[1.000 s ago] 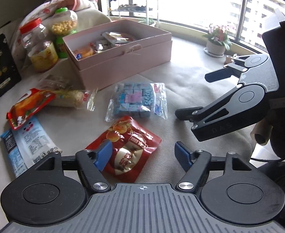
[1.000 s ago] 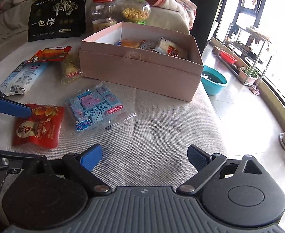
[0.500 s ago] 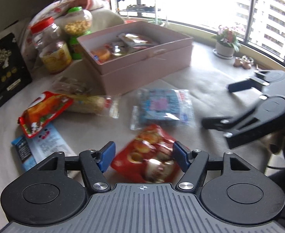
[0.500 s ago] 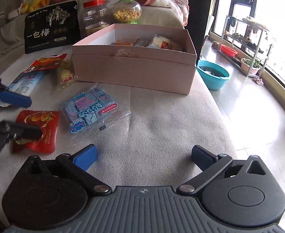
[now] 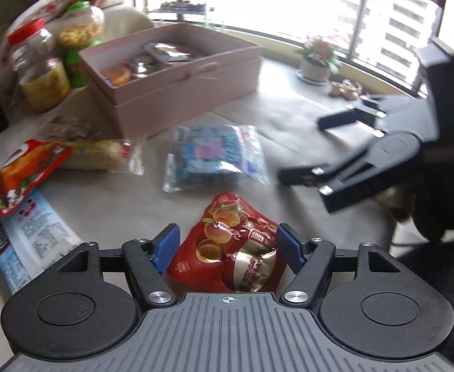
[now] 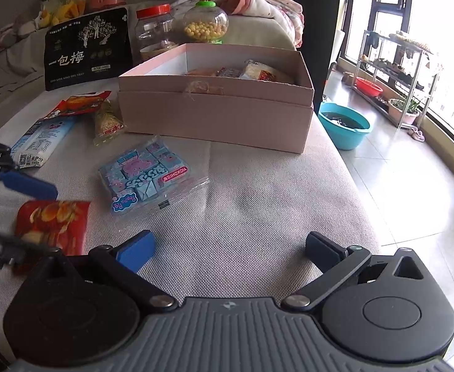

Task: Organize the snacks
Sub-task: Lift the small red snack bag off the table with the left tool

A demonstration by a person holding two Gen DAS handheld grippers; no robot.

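Snack pouch (image 5: 227, 248) – glossy, crinkled red foil | left gripper (image 5: 227, 245) opening, astride it | right gripper (image 6: 230, 248) wide – empty

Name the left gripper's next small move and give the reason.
Probably close on the red snack pouch: it sits between the left gripper fingers, whose jaws are opening and not pressing it. The pink box stands open behind for it.
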